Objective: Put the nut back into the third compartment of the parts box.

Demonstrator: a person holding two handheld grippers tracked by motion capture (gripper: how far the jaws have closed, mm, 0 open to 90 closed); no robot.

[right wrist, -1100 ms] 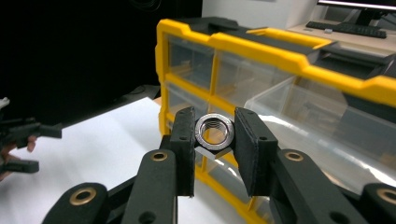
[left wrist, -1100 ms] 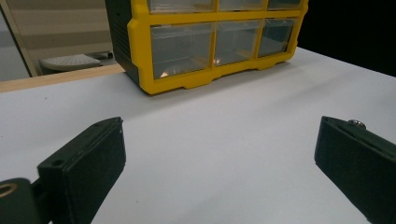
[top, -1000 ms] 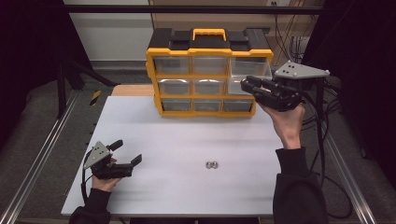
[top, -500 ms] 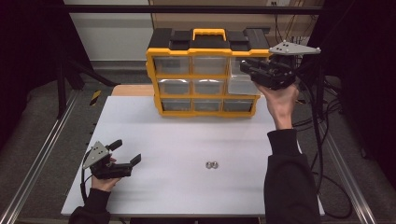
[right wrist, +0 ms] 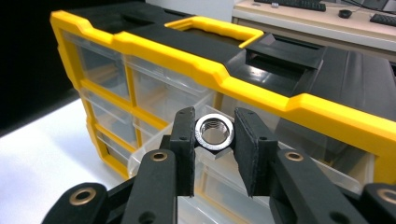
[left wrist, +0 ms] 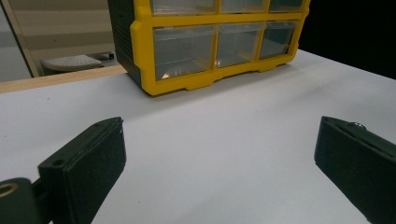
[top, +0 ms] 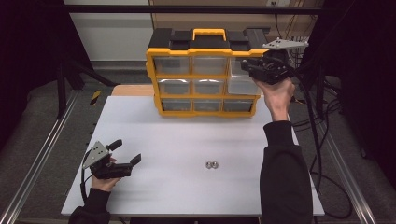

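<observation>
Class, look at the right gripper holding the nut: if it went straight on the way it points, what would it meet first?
Probably the pulled-out clear drawer of the yellow organiser; the right gripper holds the nut just over it, though depth is unclear.

Lab recording bench: white table (top: 187, 140); aluminium rails (top: 37, 163); trailing cables (top: 322, 107); black surrounds

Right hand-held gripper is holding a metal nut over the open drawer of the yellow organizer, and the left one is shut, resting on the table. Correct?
Not quite: the left hand-held gripper is open, its jaws wide apart in the left gripper view. The rest holds: right hand-held gripper clamps the nut over the open drawer of the organizer.
</observation>
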